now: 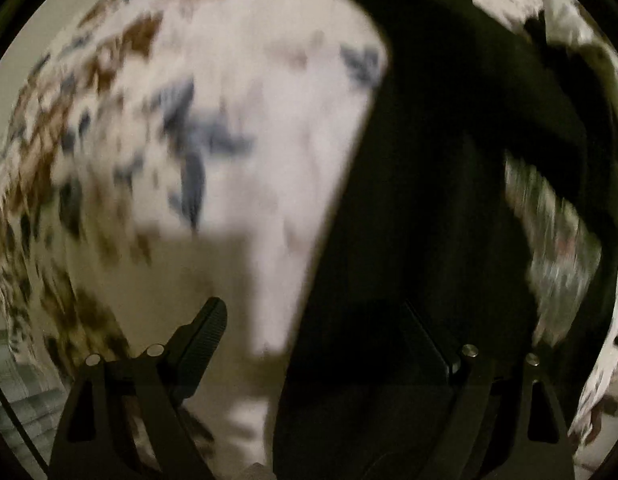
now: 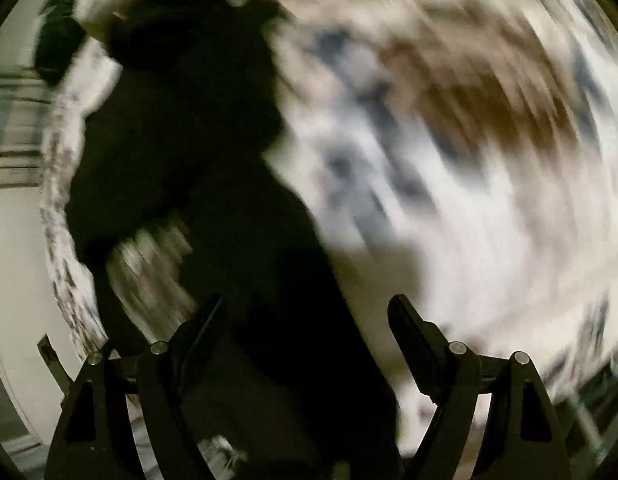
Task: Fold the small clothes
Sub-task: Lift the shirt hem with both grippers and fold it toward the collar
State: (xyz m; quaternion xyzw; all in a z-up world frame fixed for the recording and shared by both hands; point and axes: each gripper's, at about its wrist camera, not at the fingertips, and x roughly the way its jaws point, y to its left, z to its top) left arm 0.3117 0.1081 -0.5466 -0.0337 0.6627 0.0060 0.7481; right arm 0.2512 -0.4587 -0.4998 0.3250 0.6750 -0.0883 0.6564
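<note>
Both views are badly blurred, so fine detail is lost. In the left wrist view a black garment (image 1: 449, 200) fills the right half of the picture, running from the top edge down between the fingers of the left tongs (image 1: 321, 320), whose jaws stand wide apart; the right finger is nearly lost against the dark cloth, and whether the cloth touches either finger cannot be told. Left of the garment spreads a white cloth (image 1: 249, 120) printed with brown and grey-blue blotches, and a patch of the same print shows through a gap on the garment's right side. At the lower left edge lies a strip of pale grey-green surface (image 1: 17, 392). In the right wrist view the garment (image 2: 197, 140) takes the left and centre, dropping down between the fingers of the right tongs (image 2: 309, 312), which are likewise spread apart, with nothing clearly pinched. The printed cloth (image 2: 449, 140) covers the right side and also edges the garment on the left. Beyond that edge is a plain pale surface (image 2: 17, 260) and a striped blur higher up. No writing or label can be read anywhere.
</note>
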